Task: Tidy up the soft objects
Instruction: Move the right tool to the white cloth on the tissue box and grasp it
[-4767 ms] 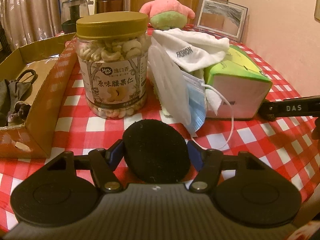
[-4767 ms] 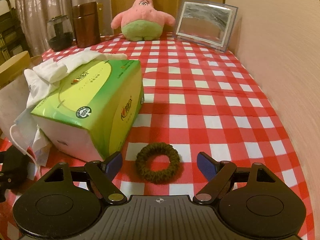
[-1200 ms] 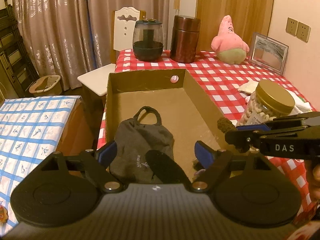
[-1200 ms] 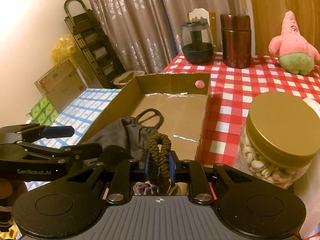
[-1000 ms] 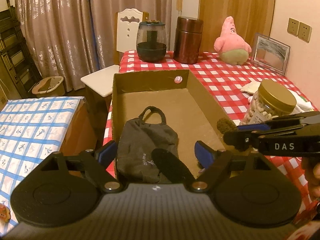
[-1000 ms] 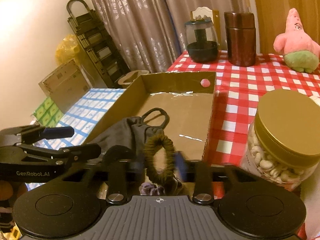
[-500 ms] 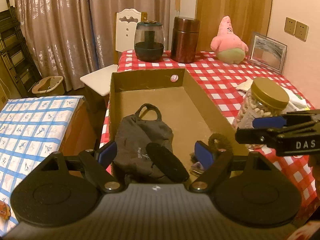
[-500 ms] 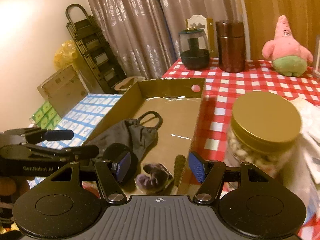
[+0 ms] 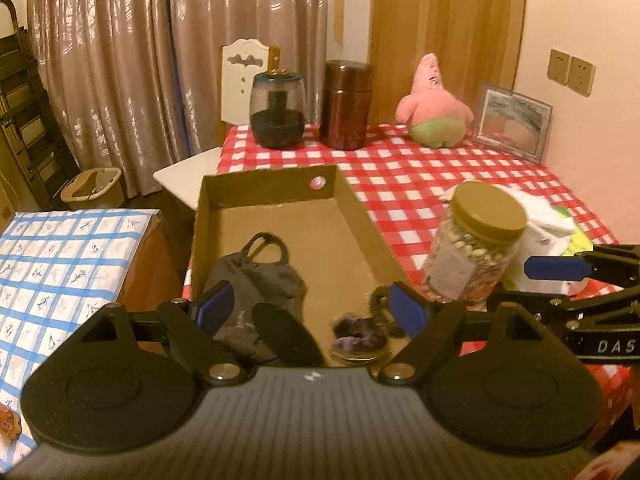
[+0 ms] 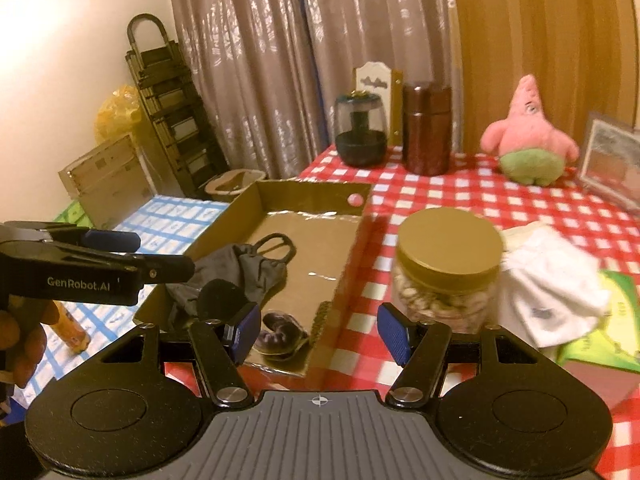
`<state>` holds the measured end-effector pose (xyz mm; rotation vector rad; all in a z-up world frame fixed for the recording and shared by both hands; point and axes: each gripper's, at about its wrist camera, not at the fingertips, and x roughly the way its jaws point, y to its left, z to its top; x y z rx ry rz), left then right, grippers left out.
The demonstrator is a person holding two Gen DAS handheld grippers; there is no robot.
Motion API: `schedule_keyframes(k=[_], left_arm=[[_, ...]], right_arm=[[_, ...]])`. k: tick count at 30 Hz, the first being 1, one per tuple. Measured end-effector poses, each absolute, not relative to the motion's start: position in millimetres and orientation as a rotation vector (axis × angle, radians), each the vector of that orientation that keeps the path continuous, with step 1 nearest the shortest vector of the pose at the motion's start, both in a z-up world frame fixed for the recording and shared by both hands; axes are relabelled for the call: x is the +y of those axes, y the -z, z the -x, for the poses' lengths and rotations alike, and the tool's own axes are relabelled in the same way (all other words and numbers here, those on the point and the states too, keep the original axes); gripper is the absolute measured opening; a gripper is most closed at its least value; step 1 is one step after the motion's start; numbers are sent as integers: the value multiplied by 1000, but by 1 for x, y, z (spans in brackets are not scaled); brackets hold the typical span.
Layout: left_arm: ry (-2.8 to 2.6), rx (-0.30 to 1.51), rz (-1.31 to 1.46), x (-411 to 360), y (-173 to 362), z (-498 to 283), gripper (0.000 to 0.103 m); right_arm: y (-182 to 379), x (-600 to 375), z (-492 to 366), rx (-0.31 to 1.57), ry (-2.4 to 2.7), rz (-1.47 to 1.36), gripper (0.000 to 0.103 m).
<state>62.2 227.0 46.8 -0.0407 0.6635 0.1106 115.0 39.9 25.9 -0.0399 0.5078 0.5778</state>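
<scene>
Nearest, both claws stand released with nothing between their pads: the left claw [image 9: 308,306] hangs over the near end of the box [image 9: 362,216], and the right claw [image 10: 320,326] sits by the box's near right corner, angled toward the jar [image 10: 446,268]. The right claw's jaws have just been opening, and they are empty now.

Just past them, four soft things lie at the near end of the box: a black pad [image 9: 286,334], a purple scrunchie [image 9: 360,328], a dark scrunchie [image 9: 378,300] partly hidden behind the left claw's finger, and a black mask [image 9: 256,280]. The box seems to be the collecting place, which would explain why they are bunched there.

Beside the box on the counter [image 10: 472,196] stands one jar of nuts, and right of it a white cloth [image 10: 552,276] draped on a green tissue box [image 10: 612,320], probably awaiting sorting.

Farthest back are two canisters, one pink plush [image 10: 528,134] and one picture frame.
</scene>
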Motion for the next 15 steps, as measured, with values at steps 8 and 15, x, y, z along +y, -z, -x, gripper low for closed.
schedule_keyframes(k=[8,15], left_arm=[[-50,632,50,188,-63,-54,83],[14,620,62,149,-66,-54,83]], right_arm=[[-36,-7,-88,466,-488,49,64],[-36,-62,-74,467,-383,10,64]])
